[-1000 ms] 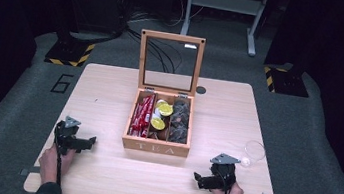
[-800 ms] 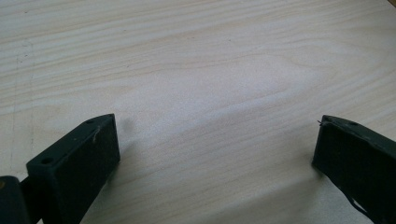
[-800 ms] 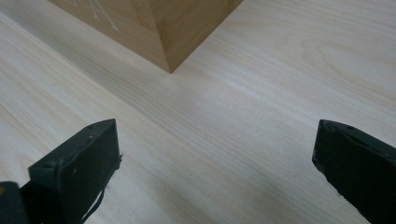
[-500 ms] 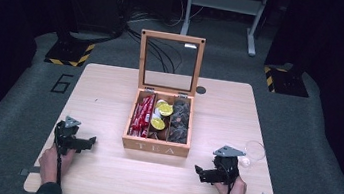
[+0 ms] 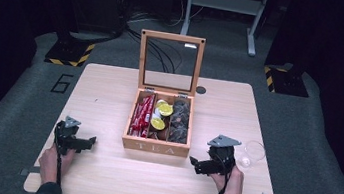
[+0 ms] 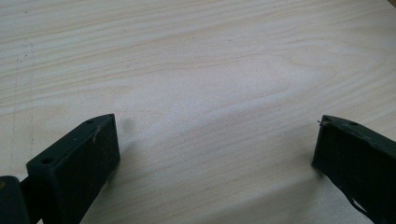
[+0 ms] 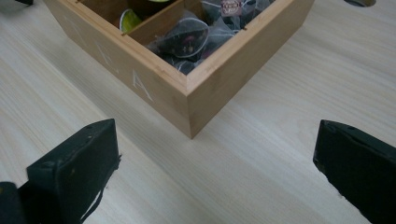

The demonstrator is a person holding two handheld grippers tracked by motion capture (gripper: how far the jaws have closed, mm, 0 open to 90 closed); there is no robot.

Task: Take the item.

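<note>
Risk lay mostly with the right gripper [image 5: 200,164], which sat on the bench [image 5: 110,94] just off the front right corner of the wooden tea box [image 5: 155,148], with its fingers spread wide and nothing between them. In the right gripper view that corner [image 7: 189,109] stood near the middle of the gap, with the dark pyramid tea bags [image 7: 187,39] heaped in the compartment behind it. A straight push forward would likely have driven 1 finger against the box wall rather than over it, shoving the box across the bench or jolting the upright glass lid [image 5: 170,61] so that it dropped shut. The bags looked soft and loosely piled, so a pinch taken too shallow might have caught only mesh and let the bag slip, and a deep one might have lifted 2 at once.

A clear glass cup [image 5: 252,153] stood just beside the right hand, on its outer side; a backward or sideways swing of the wrist could have knocked it over or off the bench edge.

The left gripper [image 5: 84,142] rested well apart from the box on bare wood, fingers equally wide and empty, and seemed to pose little hazard beyond its trailing cable.
</note>
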